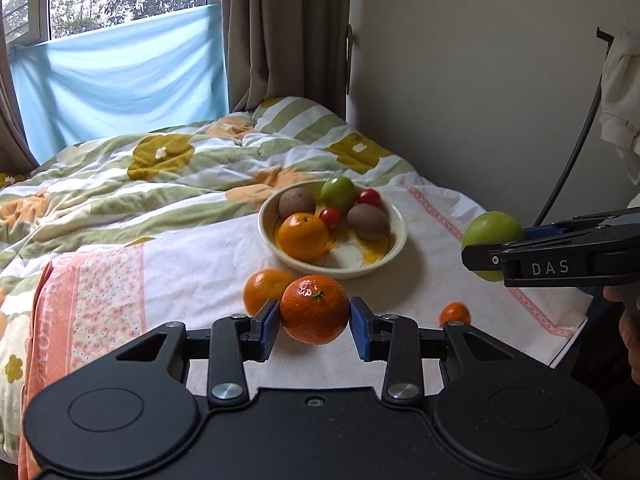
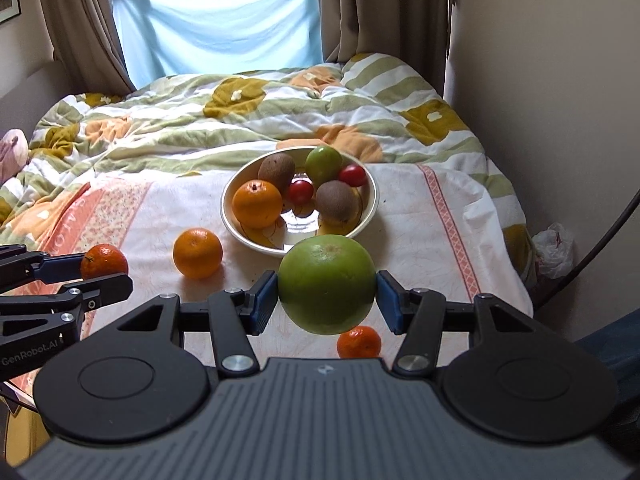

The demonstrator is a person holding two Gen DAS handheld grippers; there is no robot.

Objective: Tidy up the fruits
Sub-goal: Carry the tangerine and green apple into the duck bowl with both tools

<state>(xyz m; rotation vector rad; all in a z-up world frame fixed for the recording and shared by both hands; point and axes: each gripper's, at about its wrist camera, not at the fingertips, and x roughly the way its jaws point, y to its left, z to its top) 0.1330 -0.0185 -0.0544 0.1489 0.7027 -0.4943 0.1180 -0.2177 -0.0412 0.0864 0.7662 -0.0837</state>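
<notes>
In the left wrist view, a dark orange mandarin [image 1: 314,309] is clamped between the blue pads of the left gripper [image 1: 314,322] above the bed's near end, with the bowl [image 1: 394,240] of fruit set further up the bed. In the right wrist view, a large green citrus [image 2: 327,283] is pinched by the right gripper [image 2: 327,300] just short of the bowl's near rim. Each fruit is best lowered into a bare spot, one at a time, and released only once supported.
</notes>
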